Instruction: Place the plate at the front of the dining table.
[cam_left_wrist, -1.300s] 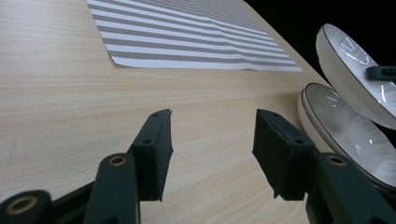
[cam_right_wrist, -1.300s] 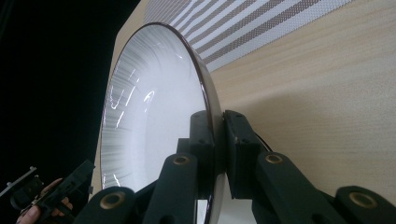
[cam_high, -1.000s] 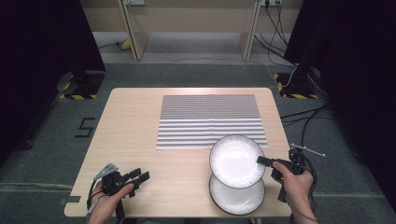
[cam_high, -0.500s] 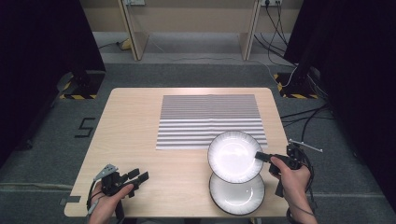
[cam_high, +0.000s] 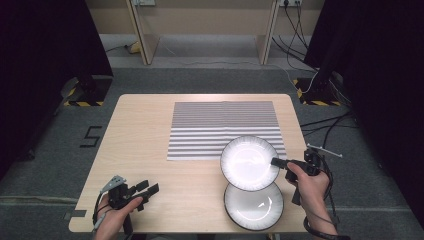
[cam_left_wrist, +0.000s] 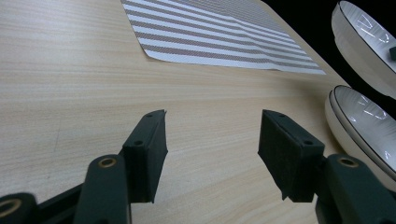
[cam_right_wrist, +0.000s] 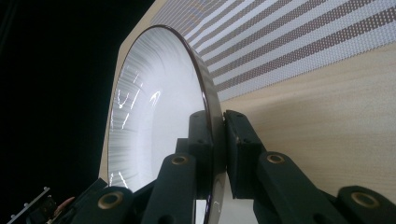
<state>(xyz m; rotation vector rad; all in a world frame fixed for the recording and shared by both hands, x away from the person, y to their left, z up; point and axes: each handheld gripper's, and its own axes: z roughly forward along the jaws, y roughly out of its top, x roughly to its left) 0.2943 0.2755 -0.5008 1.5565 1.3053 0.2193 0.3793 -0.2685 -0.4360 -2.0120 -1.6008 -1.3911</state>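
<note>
Your right tongs (cam_high: 276, 162) clamp the plate (cam_high: 248, 162) rim, mat (cam_high: 225, 122) just beyond; left tongs (cam_high: 150, 188), just opening, empty, far left.

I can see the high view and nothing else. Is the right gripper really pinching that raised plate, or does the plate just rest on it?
Observer: The right gripper clamps the raised plate by its rim, one jaw on each face.
Operator: And the left gripper?
Observer: The left gripper has just been opening; bare table lies between its jaws.
Operator: How is the plate sitting?
Observer: In the left gripper view it is tilted, clear of the second plate on the table.
</note>
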